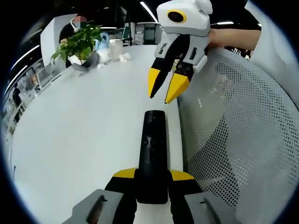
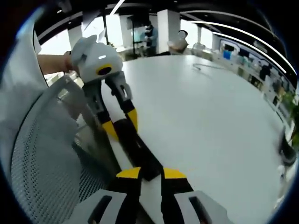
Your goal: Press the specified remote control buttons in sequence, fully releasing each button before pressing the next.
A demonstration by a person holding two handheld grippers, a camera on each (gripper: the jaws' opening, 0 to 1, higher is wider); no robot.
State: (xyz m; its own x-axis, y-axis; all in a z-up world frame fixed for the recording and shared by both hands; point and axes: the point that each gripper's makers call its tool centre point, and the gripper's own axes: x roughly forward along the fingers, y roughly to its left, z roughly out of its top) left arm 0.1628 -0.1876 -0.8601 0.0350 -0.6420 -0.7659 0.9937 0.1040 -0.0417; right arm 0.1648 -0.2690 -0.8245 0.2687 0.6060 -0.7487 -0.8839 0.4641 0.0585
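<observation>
The left gripper (image 1: 153, 179) clamps the near end of the black remote (image 1: 153, 151), held along the white table's (image 1: 84, 140) edge, tight beside a mesh chair back (image 1: 233, 135). The right gripper (image 1: 168, 89) hovers above its far end, tips nearly together, holding nothing. A potted plant (image 1: 79, 42) stands well apart across open tabletop.

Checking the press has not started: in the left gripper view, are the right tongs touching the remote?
No: the right tongs hang above the far end of the remote, white table visible between them.
</observation>
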